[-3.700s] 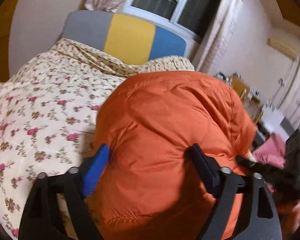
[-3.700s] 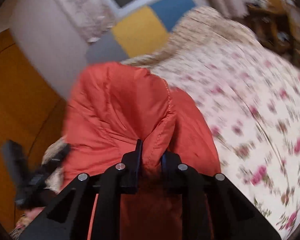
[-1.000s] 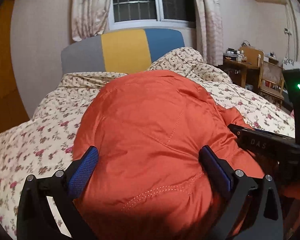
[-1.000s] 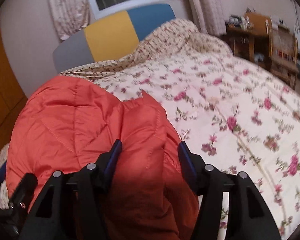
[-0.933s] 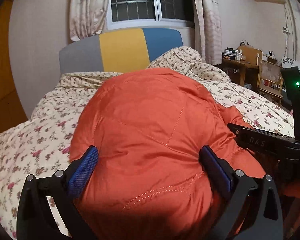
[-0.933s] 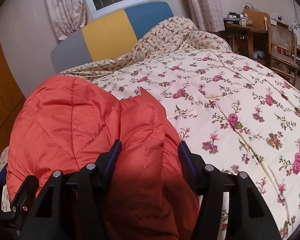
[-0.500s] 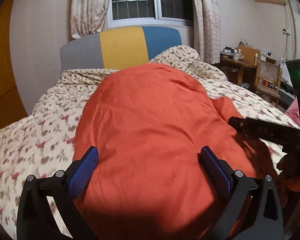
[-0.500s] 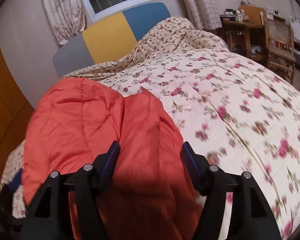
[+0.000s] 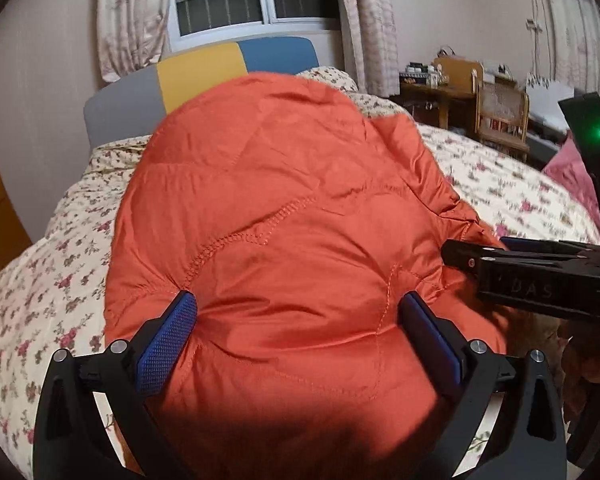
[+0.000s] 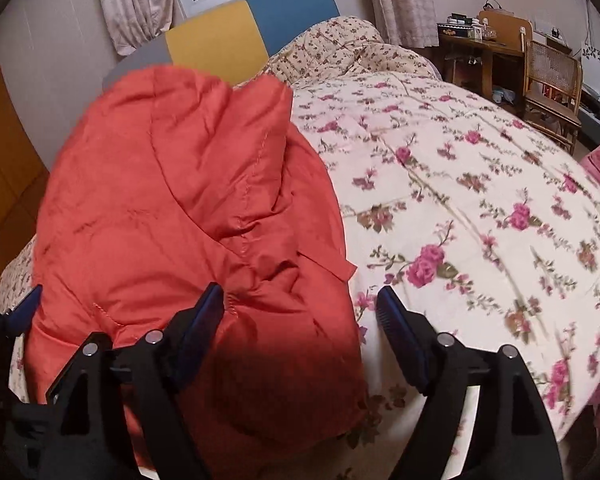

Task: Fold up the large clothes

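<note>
Orange padded jacket (image 9: 284, 232) fills the frame centre, heaped on the floral quilt (image 10: 460, 200). Left gripper (image 9: 300, 320) straddles it, spread wide. Right gripper (image 10: 300, 304) has just been opening, jacket edge between its jaws, right pad clear. Tri-colour headboard (image 10: 252, 28) upper centre, wooden chair (image 10: 552, 80) upper right.

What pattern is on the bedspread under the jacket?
Cream bedspread with pink roses and green-brown leaves; clearest in the right wrist view, beside the orange jacket.

To your right the floral quilt (image 10: 460, 184) lies bare, open for passing. The puffy orange jacket (image 9: 284, 216) bulks ahead. The headboard (image 10: 236, 32) closes the far end; a wooden chair (image 10: 552, 80) stands beyond the bed's right edge.
</note>
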A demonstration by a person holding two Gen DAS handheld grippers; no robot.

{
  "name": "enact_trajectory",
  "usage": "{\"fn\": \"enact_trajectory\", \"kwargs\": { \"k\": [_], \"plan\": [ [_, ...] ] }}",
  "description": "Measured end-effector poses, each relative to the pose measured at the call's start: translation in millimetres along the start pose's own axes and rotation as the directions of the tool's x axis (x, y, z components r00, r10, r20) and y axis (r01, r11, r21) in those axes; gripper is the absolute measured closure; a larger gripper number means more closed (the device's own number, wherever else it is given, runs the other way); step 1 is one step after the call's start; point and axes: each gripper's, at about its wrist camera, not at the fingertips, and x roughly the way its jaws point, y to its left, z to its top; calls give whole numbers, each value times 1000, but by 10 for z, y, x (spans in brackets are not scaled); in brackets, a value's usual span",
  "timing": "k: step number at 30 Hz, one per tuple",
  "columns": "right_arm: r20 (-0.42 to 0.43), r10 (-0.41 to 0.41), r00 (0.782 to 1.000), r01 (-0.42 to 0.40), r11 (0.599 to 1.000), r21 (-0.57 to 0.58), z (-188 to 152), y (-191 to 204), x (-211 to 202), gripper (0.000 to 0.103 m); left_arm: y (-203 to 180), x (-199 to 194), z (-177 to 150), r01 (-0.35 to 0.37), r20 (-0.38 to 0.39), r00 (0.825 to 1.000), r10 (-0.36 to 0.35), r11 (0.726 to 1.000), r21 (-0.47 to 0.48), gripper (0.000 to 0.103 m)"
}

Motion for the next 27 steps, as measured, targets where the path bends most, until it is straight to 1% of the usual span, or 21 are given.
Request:
{"fn": "enact_trajectory", "kwargs": {
  "k": [4,7,9,11,12,13,14,15,16,19,20,21,22,23,25,26,27],
  "plan": [
    [19,-18,1000,19,1000,-23,-26,27,-11,25,16,22,6,7,-13,1000,-7,1000,-2,3],
    [6,4,1000,-4,1000,7,-9,-18,-25,24,27,-41,30,13,-11,1000,-13,1000,-2,3],
    [-8,16,1000,-16,1000,21,19,-40,-50,24,56,-118,59,33,-24,999,-33,999,-10,3],
    [-19,20,1000,-20,999,28,41,-46,-77,24,144,-239,96,76,-20,997,-77,996,-42,3],
    [-24,25,999,-24,999,34,51,-53,-96,22,194,-296,106,88,-5,996,-88,994,-59,3],
    [-28,29,999,-28,999,38,56,-54,-105,22,290,-381,123,95,27,995,-93,992,-86,3],
    [-37,34,999,-32,998,46,65,-63,-114,22,401,-452,137,89,57,995,-83,989,-116,3],
    [-44,36,998,-33,998,55,75,-73,-124,20,521,-486,149,80,68,995,-71,986,-149,3],
    [-47,34,998,-31,998,61,77,-74,-136,18,626,-491,160,70,63,996,-59,981,-183,3],
    [-47,51,998,-47,995,86,118,-94,-202,16,1026,-428,160,26,12,1000,-23,948,-317,3],
    [-37,66,997,-62,993,96,136,-101,-238,16,1179,-402,139,12,-2,1000,-14,928,-372,3],
    [-27,79,997,-75,992,103,150,-98,-269,14,1287,-386,115,9,-9,1000,-14,911,-412,3],
    [-15,100,995,-98,989,111,181,-101,-309,12,1411,-374,84,13,-13,1000,-21,889,-459,3],
    [-9,118,993,-116,987,114,216,-97,-332,12,1540,-349,43,28,-14,999,-41,858,-514,3],
    [-11,159,987,-156,981,118,295,-69,-336,11,1675,-291,-16,71,-21,995,-101,821,-567,3],
    [-17,176,984,-173,977,125,339,-63,-327,11,1715,-247,-21,94,-29,990,-136,807,-584,3],
    [-24,193,981,-188,973,137,402,-64,-310,10,1758,-182,-27,123,-39,982,-183,789,-601,3]
  ]
}}
